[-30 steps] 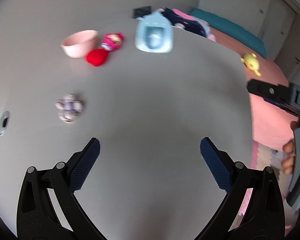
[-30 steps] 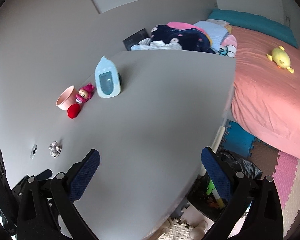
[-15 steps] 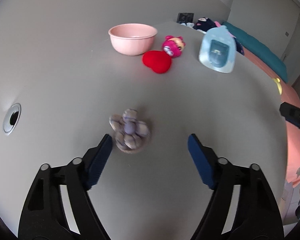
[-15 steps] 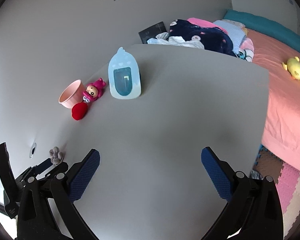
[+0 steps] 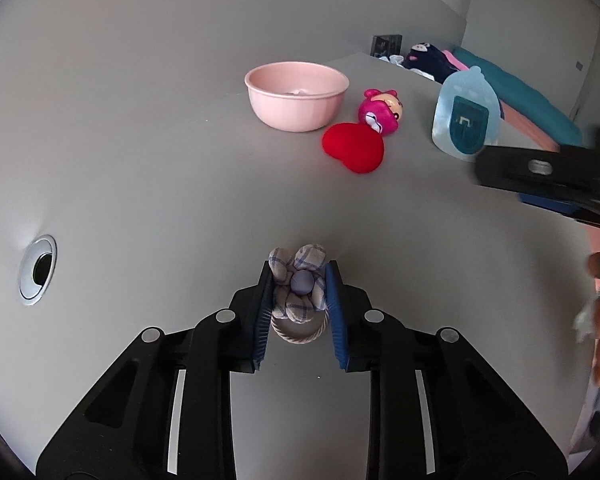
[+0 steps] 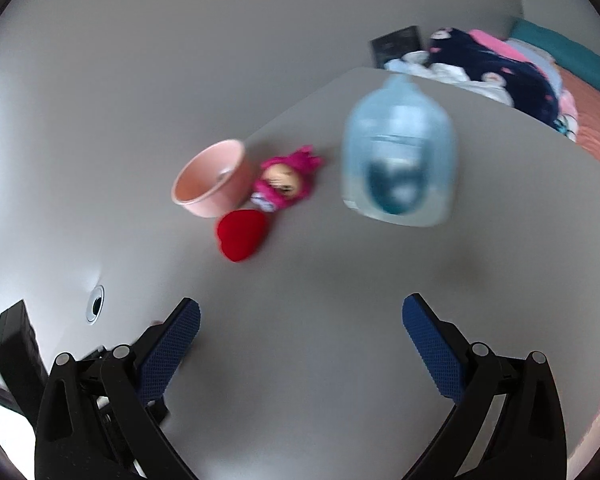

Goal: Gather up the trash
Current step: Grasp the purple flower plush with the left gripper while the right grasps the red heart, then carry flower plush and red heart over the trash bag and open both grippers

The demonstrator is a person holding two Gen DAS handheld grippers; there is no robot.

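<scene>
— Our left gripper (image 5: 299, 304) is closing its jaws on the plaid fabric flower (image 5: 298, 286); the blue pads (image 5: 263, 312) flank it on both sides and look to be touching the cloth. What do we make of it?

— It sits on the near part of the grey table (image 5: 140, 160), right of the grommet hole (image 5: 38, 269). We judge it light, soft and squashy, with a cord loop trailing toward us; taking it across the stuffed petals seems safest.

— And our right gripper (image 6: 300, 332)?

— Jaws wide apart, nothing between them, over bare table. Farther off lie the pink bowl (image 5: 296, 96), red heart (image 5: 353, 147) and blue container (image 5: 466, 114).
</scene>
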